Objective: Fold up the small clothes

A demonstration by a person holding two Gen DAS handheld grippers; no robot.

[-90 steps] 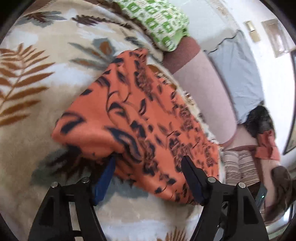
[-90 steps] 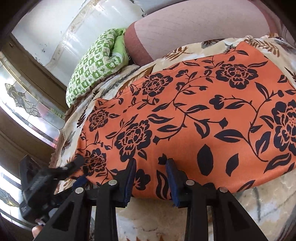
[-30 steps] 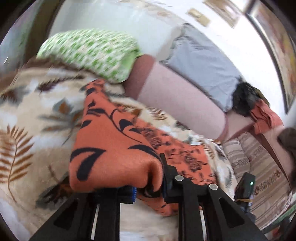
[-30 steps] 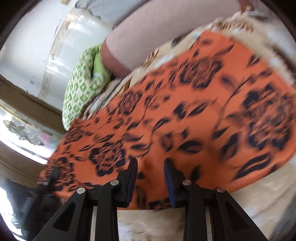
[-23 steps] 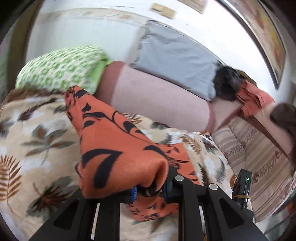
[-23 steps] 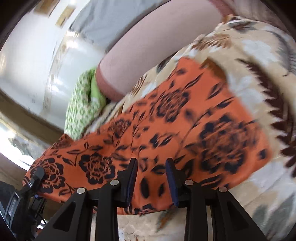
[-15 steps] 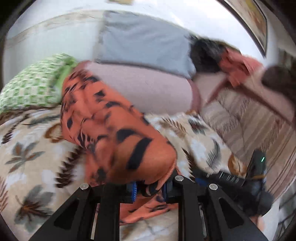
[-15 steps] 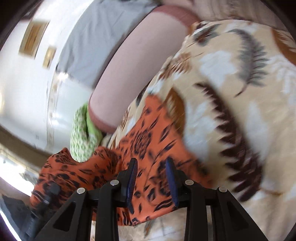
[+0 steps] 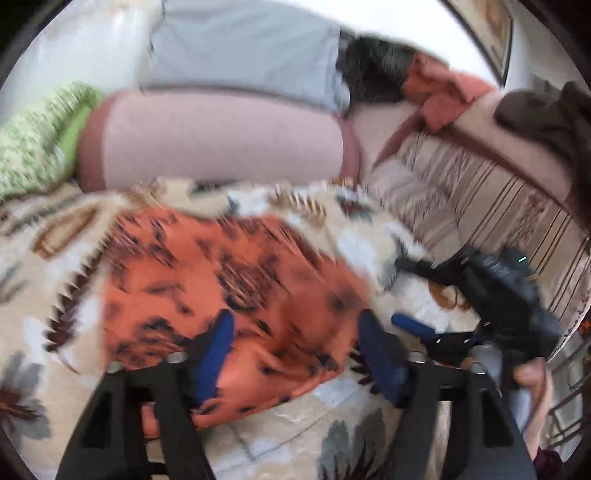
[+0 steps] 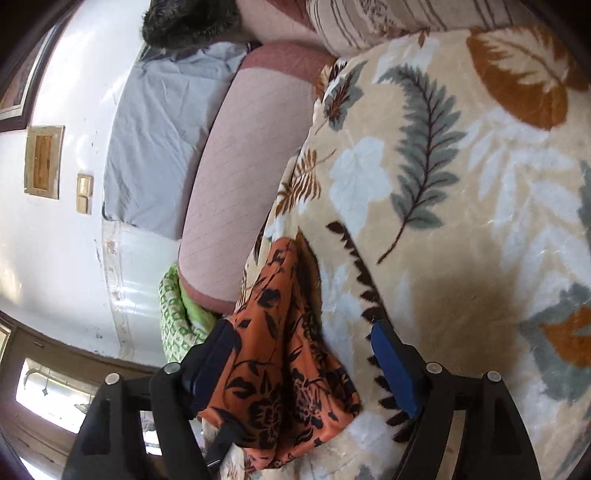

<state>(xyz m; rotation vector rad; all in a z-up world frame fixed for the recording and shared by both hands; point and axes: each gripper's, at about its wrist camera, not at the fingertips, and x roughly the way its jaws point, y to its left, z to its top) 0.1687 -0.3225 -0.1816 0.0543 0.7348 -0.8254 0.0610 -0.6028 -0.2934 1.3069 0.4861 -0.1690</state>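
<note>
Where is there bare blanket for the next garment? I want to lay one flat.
The leaf-print blanket lies bare to the right of the folded orange floral garment, up to the striped cushion. It is crowded on the garment's other side, by the pink bolster and green pillow.

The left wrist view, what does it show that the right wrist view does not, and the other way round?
Only the left wrist view shows the orange floral cloth spread flat, an orange garment, a brown garment and the right claw.

Only the right wrist view shows the wall frame and a switch.

Both show the leaf-print blanket, pink bolster, green pillow, grey pillow, and open claws.
</note>
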